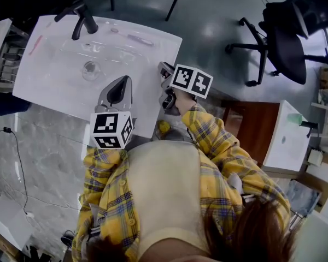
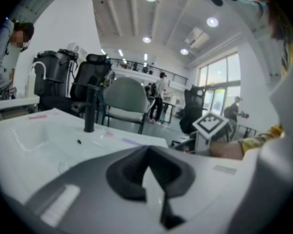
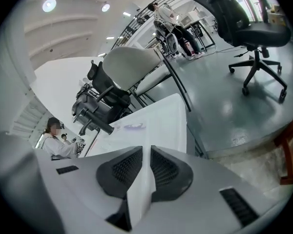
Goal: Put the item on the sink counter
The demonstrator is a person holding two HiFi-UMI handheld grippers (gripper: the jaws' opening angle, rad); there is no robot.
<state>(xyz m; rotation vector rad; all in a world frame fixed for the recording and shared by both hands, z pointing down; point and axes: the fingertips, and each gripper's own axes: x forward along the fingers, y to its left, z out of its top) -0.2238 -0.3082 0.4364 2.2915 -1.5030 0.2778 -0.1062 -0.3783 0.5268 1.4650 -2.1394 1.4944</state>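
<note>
The white sink counter (image 1: pixel 147 59) has a basin, a drain (image 1: pixel 91 68) and a black faucet (image 1: pixel 82 21). On its far rim lies a thin purple stick-like item (image 1: pixel 139 39), which the right gripper view also shows (image 3: pixel 132 126). A pink strip (image 1: pixel 35 44) lies at its left end. My left gripper (image 1: pixel 120 82) hovers over the counter's near edge, jaws together with nothing in them (image 2: pixel 146 149). My right gripper (image 1: pixel 164 70) sits at the counter's right edge. Only a thin slit shows between its pads, which hold nothing (image 3: pixel 145 150).
A small yellow object (image 1: pixel 164 127) shows just below the counter's near edge, by my right arm. A black office chair (image 1: pixel 284 37) stands on the floor to the right, and a wooden cabinet (image 1: pixel 257 127) is nearer. A person (image 3: pixel 58 140) stands beyond the faucet (image 3: pixel 95 123).
</note>
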